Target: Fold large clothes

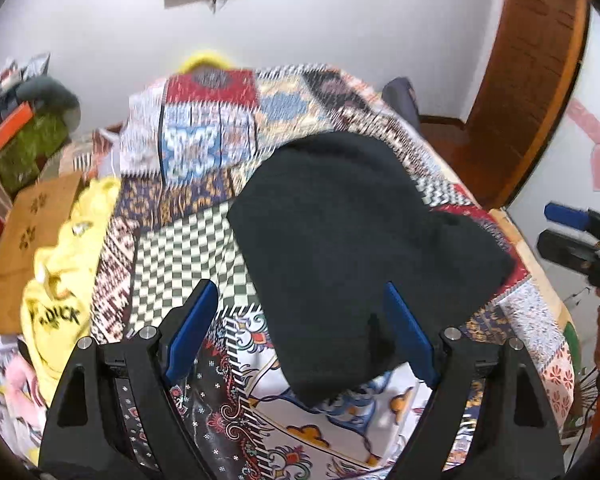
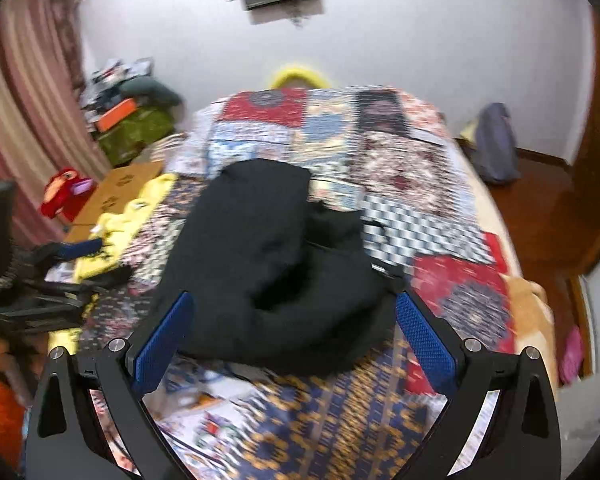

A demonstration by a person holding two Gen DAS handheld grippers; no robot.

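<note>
A black garment (image 1: 360, 232) lies bunched in a folded heap on the patchwork bedspread (image 1: 188, 240). My left gripper (image 1: 298, 286) hovers above its near end with its blue pads (image 1: 192, 328) wide apart and nothing between them. In the right wrist view the same black garment (image 2: 268, 264) lies just beyond my right gripper (image 2: 294, 297), which is also open and holds nothing. The right gripper (image 1: 572, 236) shows at the right edge of the left wrist view. The left gripper (image 2: 76, 252) shows at the left edge of the right wrist view.
A yellow garment (image 1: 68, 276) with black lettering lies at the bed's left side, next to a brown cardboard box (image 1: 32, 232). Clutter and a green bag (image 2: 136, 128) stand by the curtain. A wooden door (image 1: 532, 60) and a grey bag (image 2: 496, 144) are on the right.
</note>
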